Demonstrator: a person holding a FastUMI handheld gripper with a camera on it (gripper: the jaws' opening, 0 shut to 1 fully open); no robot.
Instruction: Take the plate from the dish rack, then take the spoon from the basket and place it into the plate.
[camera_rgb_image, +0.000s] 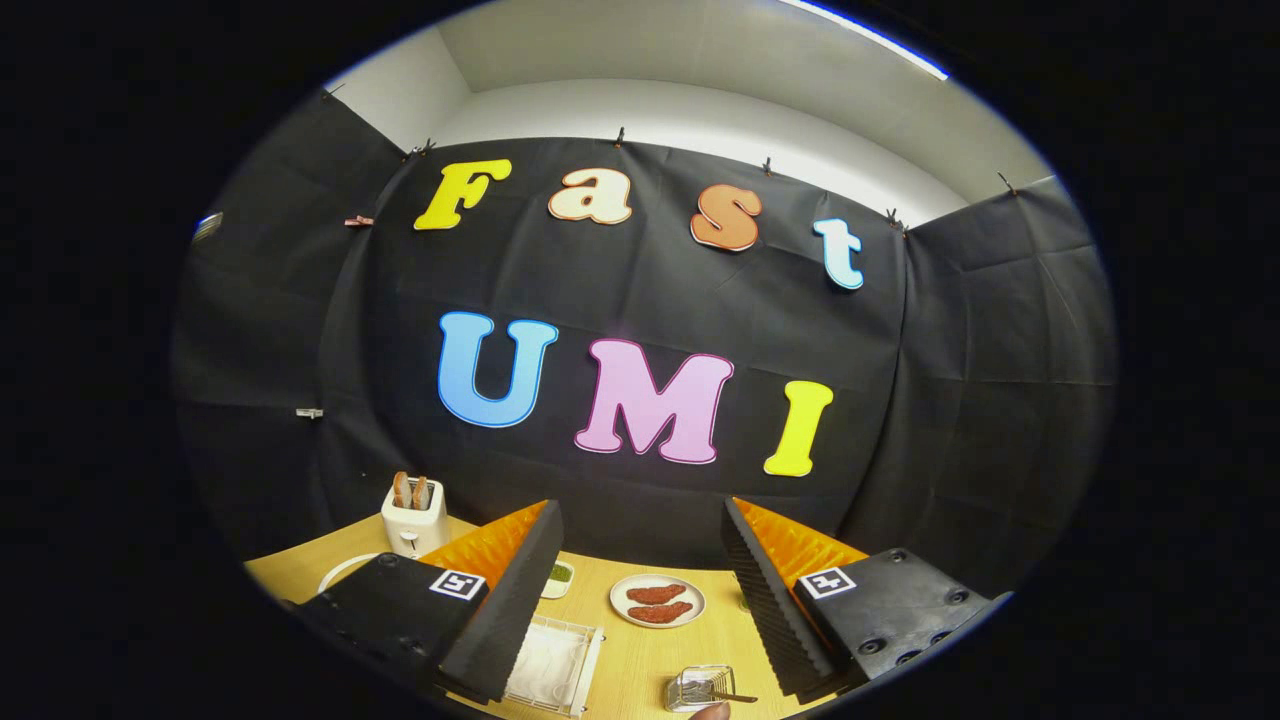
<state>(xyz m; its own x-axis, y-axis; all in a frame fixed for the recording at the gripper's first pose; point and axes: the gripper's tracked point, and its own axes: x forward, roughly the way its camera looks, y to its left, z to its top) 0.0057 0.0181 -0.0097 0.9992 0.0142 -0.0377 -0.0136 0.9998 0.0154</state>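
The gripper (640, 585) fingers stand wide apart, holding nothing. Between them on the wooden table (640, 655) lie the dish rack (553, 667), apparently holding a plate, and the small basket (700, 688) with the spoon (733, 697).

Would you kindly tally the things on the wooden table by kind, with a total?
Toaster: 1
Plate with food: 1
Dish rack: 1
Basket: 1
Small green dish: 1
White plate rim by the toaster: 1
Total: 6
The gripper is open, holding nothing.

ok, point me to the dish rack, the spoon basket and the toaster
dish rack (592, 640): gripper view, its right wire rim, between the fingers.
basket (690, 686): gripper view, its clear front wall, between the open fingers.
toaster (412, 525): gripper view, its white front face, beyond the left finger.
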